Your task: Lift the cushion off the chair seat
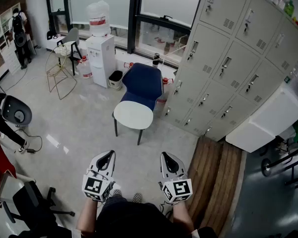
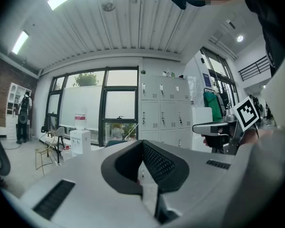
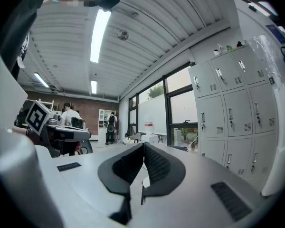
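A chair with a dark blue back stands on the floor ahead of me, beside the lockers. A round white cushion lies flat on its seat. Both grippers are held low and close to my body, well short of the chair. My left gripper has its black jaws together, with nothing between them, and its tips meet in the left gripper view. My right gripper is also shut and empty, its tips touching. Each gripper view shows the other gripper at the side.
Grey lockers run along the right of the chair. A water dispenser and a small bin stand behind it to the left, with a wire-frame chair further left. A black office chair is at the left edge and a white cabinet at the right.
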### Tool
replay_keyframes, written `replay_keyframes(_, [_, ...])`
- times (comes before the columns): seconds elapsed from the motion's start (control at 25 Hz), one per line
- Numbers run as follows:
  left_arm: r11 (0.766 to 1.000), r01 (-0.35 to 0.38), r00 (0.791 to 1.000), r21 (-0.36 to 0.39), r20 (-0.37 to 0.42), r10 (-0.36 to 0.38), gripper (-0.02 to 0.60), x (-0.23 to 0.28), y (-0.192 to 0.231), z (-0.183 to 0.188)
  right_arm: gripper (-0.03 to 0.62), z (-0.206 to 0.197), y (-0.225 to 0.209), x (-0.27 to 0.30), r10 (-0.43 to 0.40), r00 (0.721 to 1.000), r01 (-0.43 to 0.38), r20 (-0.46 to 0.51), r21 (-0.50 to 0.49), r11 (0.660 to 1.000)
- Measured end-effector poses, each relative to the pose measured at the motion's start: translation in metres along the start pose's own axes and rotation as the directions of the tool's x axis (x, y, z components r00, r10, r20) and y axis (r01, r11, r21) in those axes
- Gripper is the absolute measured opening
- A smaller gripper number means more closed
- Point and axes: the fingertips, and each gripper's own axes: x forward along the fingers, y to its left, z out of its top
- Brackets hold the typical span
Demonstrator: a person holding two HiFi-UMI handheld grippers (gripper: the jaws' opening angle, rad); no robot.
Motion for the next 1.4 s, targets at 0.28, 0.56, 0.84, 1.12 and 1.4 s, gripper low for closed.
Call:
replay_keyframes(0.28, [1.0,-0.001,1.0,-0.004,-0.004,0.001,0.017,0.009,-0.008,-0.002,0.026,-0.002,-0.007,0.001,0.03,1.0,-0.03,0.009,-0.013,0.999])
replay_keyframes(0.56, [1.0,-0.026,0.999,-0.017,-0.039,0.025,0.017,0.024,-0.005,-0.003,0.028,-0.011,-0.018,0.012,0.029,0.999,-0.028,-0.017,0.008,1.0])
replay_keyframes(0.84, [1.0,-0.006,0.999,-0.016,-0.033,0.005,0.017,0.061,0.02,-0.01,0.028,-0.015,-0.032,0.056,0.038,0.999,-0.038,-0.03,0.014,0.999])
replay_keyframes(1.12, [1.0,0.027,0.998,-0.008,-0.058,-0.027,0.017,0.127,0.083,-0.007,0.028,-0.017,-0.048,0.142,0.014,0.999,-0.013,-0.045,0.04,0.999])
replay_keyframes(1.4, [0.996,0.09,0.993,0.003,-0.083,-0.089,0.017,0.197,0.163,0.001,0.028,-0.014,-0.059,0.245,-0.042,0.997,0.046,-0.064,0.059,0.997])
